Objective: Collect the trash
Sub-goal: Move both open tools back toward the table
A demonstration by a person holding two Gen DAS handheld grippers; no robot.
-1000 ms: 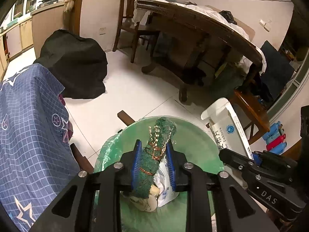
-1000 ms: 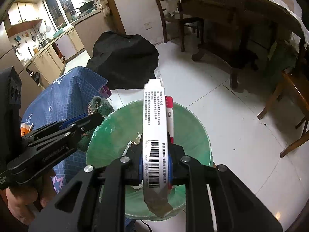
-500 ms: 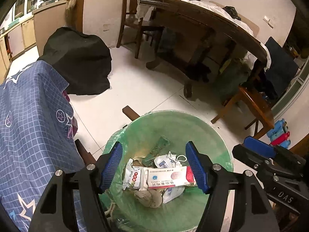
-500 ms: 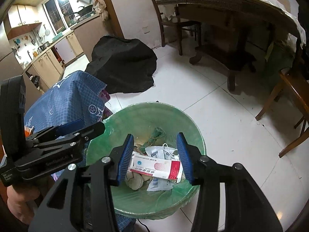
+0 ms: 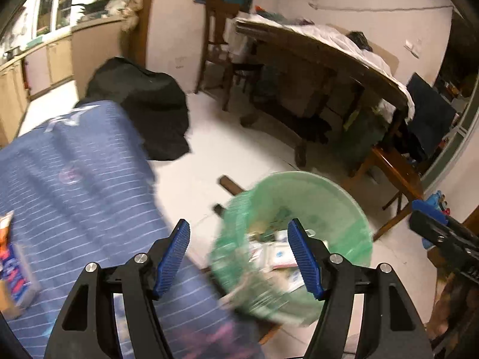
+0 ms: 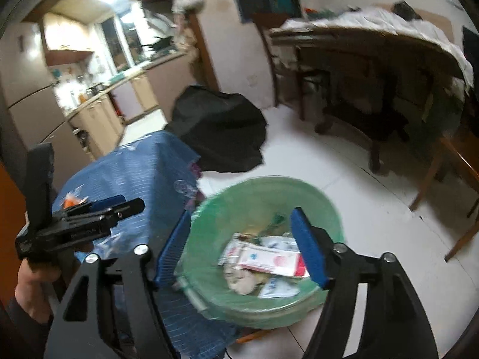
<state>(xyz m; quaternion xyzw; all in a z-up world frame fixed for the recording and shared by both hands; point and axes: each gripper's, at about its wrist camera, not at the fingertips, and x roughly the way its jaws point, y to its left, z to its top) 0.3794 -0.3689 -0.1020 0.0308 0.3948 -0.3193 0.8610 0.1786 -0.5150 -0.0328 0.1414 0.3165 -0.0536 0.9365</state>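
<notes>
A bin lined with a green bag [image 5: 299, 185] [image 6: 269, 182] stands on the white floor and holds several pieces of trash. On top of them lies a white and red box [image 6: 269, 258]. My left gripper [image 5: 239, 239] is open and empty, over the edge between the bin and the blue star-patterned cloth [image 5: 74, 179]. My right gripper [image 6: 241, 224] hangs above the bin's near rim; its jaws are opening with nothing between them. A red and blue packet [image 5: 12, 263] lies on the cloth at the far left. The picture is blurred by motion.
A black covered heap [image 5: 140, 101] sits on the floor behind the blue cloth. A long wooden table [image 5: 314, 56] and a wooden chair [image 5: 395, 167] stand to the right. Kitchen cupboards [image 6: 98, 113] are at the back left. A hand [image 6: 33, 281] holds the left gripper.
Both grippers opened: the green scrubber and the white box dropped into the bin. Both grippers then pulled back and left, so the bin sits further right and the blue cloth fills more view.
</notes>
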